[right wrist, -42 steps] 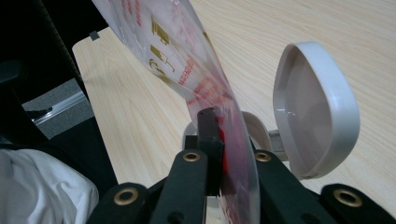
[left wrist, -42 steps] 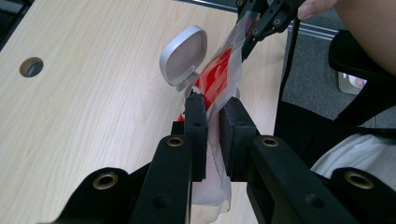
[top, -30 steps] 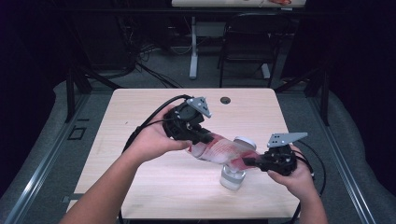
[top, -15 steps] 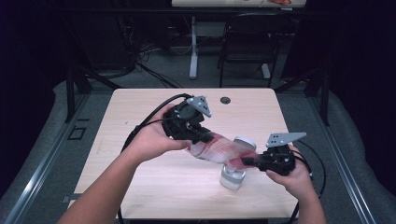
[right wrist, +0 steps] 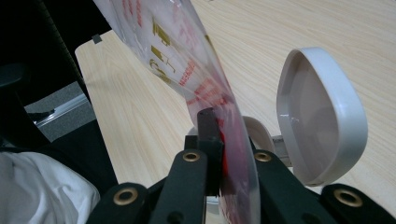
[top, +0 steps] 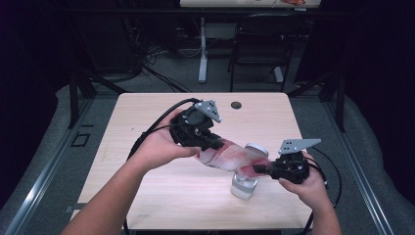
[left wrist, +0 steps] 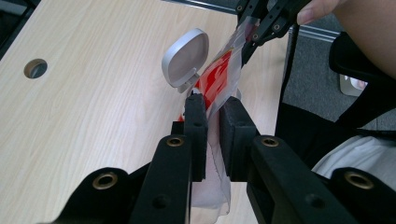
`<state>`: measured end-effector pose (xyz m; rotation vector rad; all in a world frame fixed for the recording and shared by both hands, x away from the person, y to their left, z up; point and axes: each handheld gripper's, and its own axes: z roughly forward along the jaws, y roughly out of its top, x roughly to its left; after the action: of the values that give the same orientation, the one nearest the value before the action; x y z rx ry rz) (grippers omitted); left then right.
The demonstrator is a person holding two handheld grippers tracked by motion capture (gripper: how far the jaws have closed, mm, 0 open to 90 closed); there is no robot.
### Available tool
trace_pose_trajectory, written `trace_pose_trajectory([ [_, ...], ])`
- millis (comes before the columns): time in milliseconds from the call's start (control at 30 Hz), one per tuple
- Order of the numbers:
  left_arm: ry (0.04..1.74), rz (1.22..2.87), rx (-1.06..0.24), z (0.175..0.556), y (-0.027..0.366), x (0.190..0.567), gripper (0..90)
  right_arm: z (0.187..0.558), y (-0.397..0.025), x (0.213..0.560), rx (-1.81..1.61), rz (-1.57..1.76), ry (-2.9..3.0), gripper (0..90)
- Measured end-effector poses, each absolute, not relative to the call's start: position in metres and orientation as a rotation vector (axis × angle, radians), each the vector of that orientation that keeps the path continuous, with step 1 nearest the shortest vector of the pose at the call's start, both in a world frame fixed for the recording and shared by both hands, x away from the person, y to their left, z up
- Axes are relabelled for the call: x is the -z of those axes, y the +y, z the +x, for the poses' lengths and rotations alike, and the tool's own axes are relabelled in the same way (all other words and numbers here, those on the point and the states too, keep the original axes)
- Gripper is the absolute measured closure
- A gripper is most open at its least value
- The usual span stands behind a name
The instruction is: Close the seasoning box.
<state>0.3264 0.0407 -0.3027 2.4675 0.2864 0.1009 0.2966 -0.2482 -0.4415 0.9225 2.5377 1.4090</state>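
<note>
A clear plastic bag with red print (top: 234, 157) is stretched in the air between both grippers. My left gripper (top: 208, 143) is shut on its upper end, jaws pinching the film (left wrist: 211, 122). Lower down, my right gripper (top: 264, 170) is shut on the other end of the bag (right wrist: 219, 140). Under the bag stands a small white container (top: 244, 185) on the table, its hinged lid (top: 256, 148) flipped open; the lid (left wrist: 185, 57) appears beyond the left jaws and the lid (right wrist: 322, 114) right of the right jaws. The container's opening is mostly hidden by the bag.
The light wood table (top: 147, 122) has a round cable hole (top: 236, 105) near its far edge. Black cables (top: 151, 128) trail from the left gripper across the table. A chair (top: 257, 44) and desk legs stand on the floor beyond.
Both hands and the bag have barely shifted; the bag stays stretched between the grippers over the open container.
</note>
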Motion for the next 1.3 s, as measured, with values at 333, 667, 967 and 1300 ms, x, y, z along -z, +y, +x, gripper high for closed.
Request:
trace_pose_trajectory([
  [333, 0.283, 2.461, -0.098, 0.327, 0.043, 0.304, 82.3, 0.296, -0.247, 0.441, -1.41, 0.917, 2.541, 89.3],
  [667, 0.297, 2.459, -0.084, 0.329, 0.041, 0.309, 82.1, 0.295, -0.252, 0.438, -1.387, 0.915, 2.551, 89.4],
  [967, 0.3, 2.463, -0.089, 0.329, 0.042, 0.31, 82.0, 0.295, -0.253, 0.438, -1.399, 0.926, 2.521, 89.3],
  [1300, 0.276, 2.461, -0.107, 0.324, 0.04, 0.301, 82.2, 0.296, -0.247, 0.44, -1.401, 0.901, 2.561, 89.4],
])
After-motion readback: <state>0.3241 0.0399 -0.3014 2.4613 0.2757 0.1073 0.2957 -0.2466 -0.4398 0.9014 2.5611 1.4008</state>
